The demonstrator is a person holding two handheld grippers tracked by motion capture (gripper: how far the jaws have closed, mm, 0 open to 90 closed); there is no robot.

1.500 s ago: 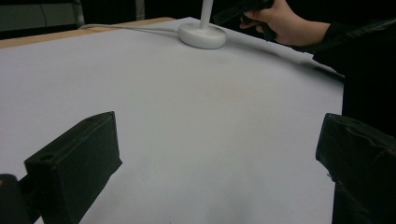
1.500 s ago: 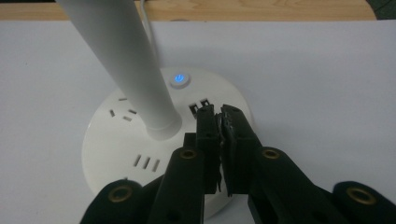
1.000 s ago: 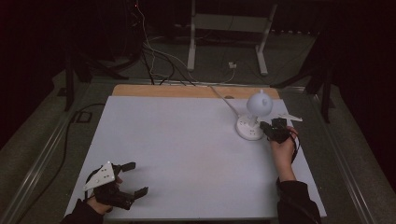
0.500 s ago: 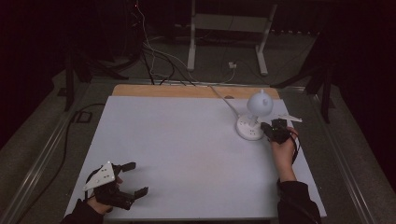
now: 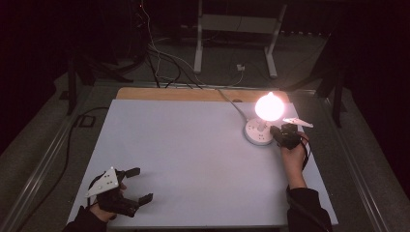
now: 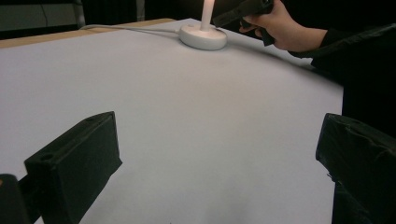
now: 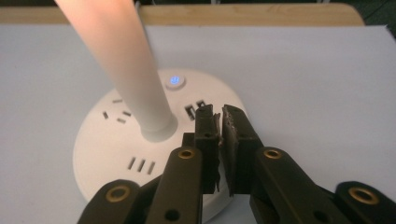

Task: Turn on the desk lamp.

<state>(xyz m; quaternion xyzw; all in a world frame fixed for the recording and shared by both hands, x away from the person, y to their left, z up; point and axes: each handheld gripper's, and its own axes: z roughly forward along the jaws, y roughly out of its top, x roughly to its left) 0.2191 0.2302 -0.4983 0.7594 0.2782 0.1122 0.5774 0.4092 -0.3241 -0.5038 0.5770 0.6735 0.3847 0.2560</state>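
A white table lamp stands at the table's far right, its round globe (image 5: 269, 107) glowing bright above a round white base (image 5: 257, 133). The base (image 7: 116, 154) carries socket slots, and a small button (image 7: 173, 81) on it shows a blue light beside the lit stem (image 7: 126, 70). My right gripper (image 5: 276, 131) is shut with nothing between its jaws, and its tips (image 7: 218, 114) hover over the base's near edge, just short of the button. My left gripper (image 5: 140, 184) rests open at the near left corner; its fingers (image 6: 79, 158) are wide apart over bare table.
The white tabletop (image 5: 193, 154) has a wooden strip (image 5: 193, 94) along its far edge. The lamp's cord (image 5: 232, 104) runs off the back. A metal stand (image 5: 237, 29) and cables lie on the dark floor beyond. The lamp base (image 6: 203, 36) sits far off in the left gripper view.
The lamp was dark before and now shines. The right gripper stays at the base with only a slight shift. The left gripper has not moved.
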